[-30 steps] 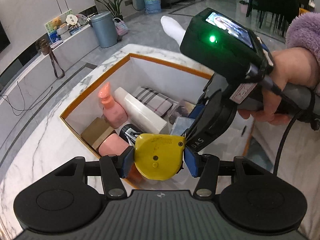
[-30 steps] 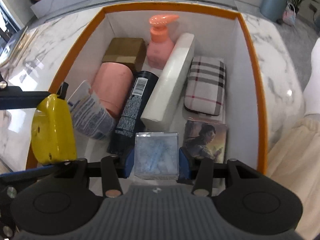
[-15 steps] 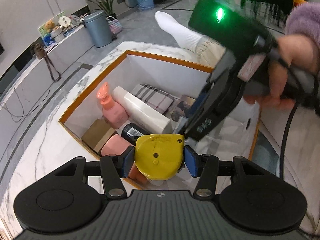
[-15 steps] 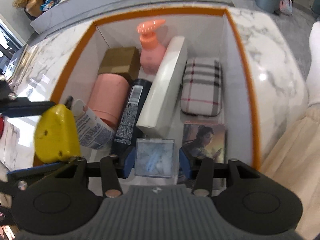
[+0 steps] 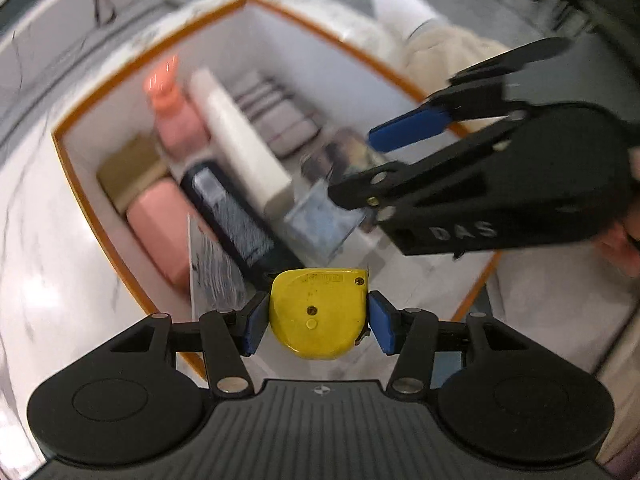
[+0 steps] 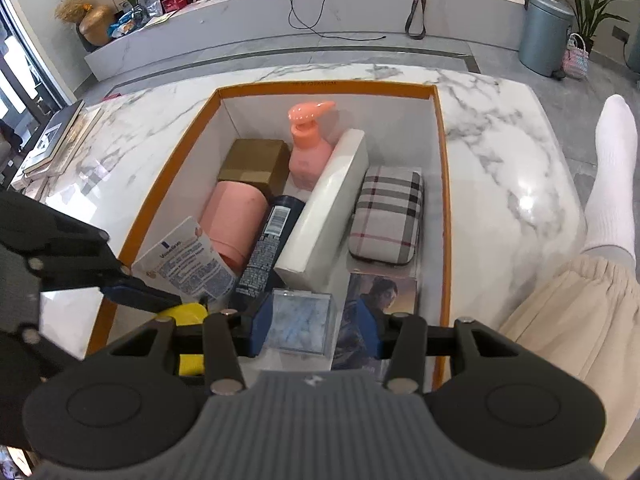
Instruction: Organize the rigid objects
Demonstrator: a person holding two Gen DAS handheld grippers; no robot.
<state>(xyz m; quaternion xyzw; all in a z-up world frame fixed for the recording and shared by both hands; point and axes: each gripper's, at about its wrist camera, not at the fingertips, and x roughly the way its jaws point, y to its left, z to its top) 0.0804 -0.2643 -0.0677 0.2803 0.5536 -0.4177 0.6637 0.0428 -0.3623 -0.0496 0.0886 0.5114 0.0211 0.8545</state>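
My left gripper (image 5: 318,318) is shut on a yellow tape measure (image 5: 318,312), held over the near corner of the orange-rimmed white box (image 5: 72,184). My right gripper (image 6: 316,326) has opened: its left pad still touches a clear plastic case (image 6: 298,324), the right pad stands apart. The case (image 5: 324,222) sits low in the box's near end beside a picture card (image 6: 376,308). The tape measure shows partly in the right wrist view (image 6: 188,314).
The box (image 6: 442,184) holds a pink pump bottle (image 6: 308,148), brown carton (image 6: 254,160), pink cylinder (image 6: 236,220), dark can (image 6: 266,248), long white box (image 6: 328,208), plaid case (image 6: 386,216) and a Vaseline tube (image 6: 186,262). Marble tabletop (image 6: 500,152) surrounds it. A person's leg is right.
My right gripper has opened and pulled back up from the box; the clear case now rests by the card. My left gripper has moved over the box with the tape measure.
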